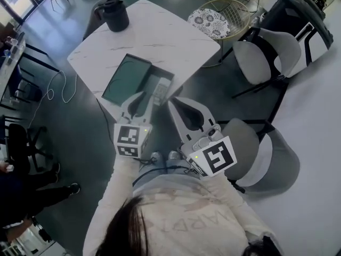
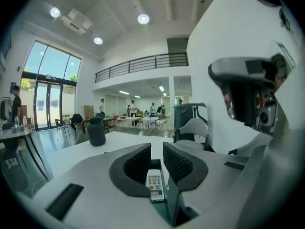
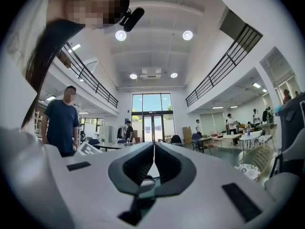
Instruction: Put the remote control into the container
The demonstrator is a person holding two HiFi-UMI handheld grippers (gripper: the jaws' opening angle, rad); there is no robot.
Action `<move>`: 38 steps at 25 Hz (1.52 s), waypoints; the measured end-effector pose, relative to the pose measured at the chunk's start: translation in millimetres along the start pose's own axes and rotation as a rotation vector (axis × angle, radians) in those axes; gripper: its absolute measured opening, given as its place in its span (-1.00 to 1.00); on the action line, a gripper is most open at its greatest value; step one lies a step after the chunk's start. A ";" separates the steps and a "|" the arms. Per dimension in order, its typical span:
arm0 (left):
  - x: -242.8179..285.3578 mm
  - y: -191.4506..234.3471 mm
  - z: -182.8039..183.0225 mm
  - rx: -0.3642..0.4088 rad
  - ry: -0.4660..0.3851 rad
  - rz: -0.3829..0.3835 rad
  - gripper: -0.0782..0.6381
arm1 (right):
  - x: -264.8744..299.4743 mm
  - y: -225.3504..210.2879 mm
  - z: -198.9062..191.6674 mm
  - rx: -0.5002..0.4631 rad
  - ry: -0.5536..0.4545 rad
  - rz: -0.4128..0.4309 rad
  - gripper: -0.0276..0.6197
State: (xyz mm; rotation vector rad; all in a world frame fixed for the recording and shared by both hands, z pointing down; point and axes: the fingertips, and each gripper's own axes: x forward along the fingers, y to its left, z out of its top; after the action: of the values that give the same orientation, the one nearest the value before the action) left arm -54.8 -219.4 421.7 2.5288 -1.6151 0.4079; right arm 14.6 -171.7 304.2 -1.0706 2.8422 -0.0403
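While the white table (image 1: 176, 39) carries the dark container (image 1: 127, 79), the left gripper (image 1: 146, 97) hovers at its near edge, jaws a narrow gap apart, gripping nothing. Right gripper (image 1: 173, 103) closed, empty, just off the table edge. Remote control (image 1: 161, 89) lies in the container's right side.

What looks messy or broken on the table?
Nothing stands out. The remote control lies flat and looks whole at the right edge of the dark container. The black jug stands upright, and nothing is spilled on the white table.
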 end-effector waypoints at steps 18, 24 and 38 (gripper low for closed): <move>-183.4 -35.5 67.4 -0.021 -0.244 -0.005 -0.75 | -39.6 117.2 7.3 -0.032 -0.023 0.044 -0.86; -244.2 -23.8 51.4 0.004 -0.217 -0.021 -0.75 | -43.4 174.3 -1.4 -0.056 0.002 0.013 -0.86; -293.0 -20.7 47.8 -0.019 -0.255 -0.083 -0.75 | -56.1 210.1 5.9 -0.088 -0.002 -0.060 -0.86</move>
State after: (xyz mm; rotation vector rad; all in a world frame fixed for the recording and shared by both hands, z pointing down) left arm -144.5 33.7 293.5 2.7137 -1.5740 0.0616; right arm -80.7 23.4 290.4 -1.1717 2.8338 0.0819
